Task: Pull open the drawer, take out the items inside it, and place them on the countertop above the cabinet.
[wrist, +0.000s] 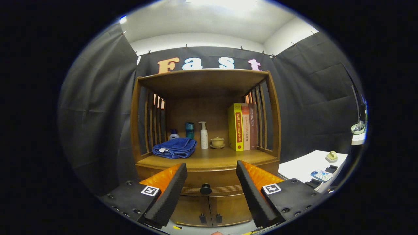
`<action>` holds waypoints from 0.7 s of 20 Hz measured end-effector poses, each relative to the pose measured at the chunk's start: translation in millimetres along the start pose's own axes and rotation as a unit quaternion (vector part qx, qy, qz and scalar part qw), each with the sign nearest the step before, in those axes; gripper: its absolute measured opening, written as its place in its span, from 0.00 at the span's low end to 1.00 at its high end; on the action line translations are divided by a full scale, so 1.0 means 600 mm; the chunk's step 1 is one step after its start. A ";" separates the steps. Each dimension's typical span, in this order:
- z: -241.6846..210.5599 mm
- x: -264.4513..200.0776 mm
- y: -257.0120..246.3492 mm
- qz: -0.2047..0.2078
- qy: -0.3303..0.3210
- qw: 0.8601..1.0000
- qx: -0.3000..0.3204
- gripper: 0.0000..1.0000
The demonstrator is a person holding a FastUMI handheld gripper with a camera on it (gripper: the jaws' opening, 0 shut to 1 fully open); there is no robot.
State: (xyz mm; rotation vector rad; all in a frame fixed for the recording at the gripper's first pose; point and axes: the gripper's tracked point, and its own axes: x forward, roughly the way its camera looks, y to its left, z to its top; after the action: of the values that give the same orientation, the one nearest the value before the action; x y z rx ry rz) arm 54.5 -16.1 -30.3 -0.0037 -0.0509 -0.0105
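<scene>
Gripper view: gripper (pixel 211 182) spread wide, holding nothing, aimed at the wooden cabinet (pixel 205 137). Drawer (pixel 209 182) shut flush under the countertop (pixel 212 160), its round knob (pixel 205 188) framed between the fingers, a little beyond them and untouched. Contents hidden. On the countertop: folded blue towel (pixel 174 148), pump bottle (pixel 203 135), lidded cup (pixel 217 142), books (pixel 242 127). Nothing done yet, by the look of it; pulling, emptying and placing all remain.

drawer (pixel 209 182): wooden, shut, under the countertop (pixel 209 160)
knob (pixel 205 188): dark, round, centred between the fingers
</scene>
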 end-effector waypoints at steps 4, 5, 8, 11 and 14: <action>-0.065 0.045 0.001 -0.001 0.016 1.000 -0.008 0.99; -0.084 0.056 0.001 -0.001 0.022 1.000 -0.010 0.99; -0.141 0.083 0.014 0.008 0.041 0.999 -0.006 0.99; -0.203 0.108 0.031 0.022 0.068 0.997 -0.011 0.99; -0.253 0.122 0.039 0.025 0.095 0.995 -0.027 0.99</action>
State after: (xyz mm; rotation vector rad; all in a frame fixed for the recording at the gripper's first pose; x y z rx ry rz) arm 135.3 5.9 -178.1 -0.0581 0.1389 0.0372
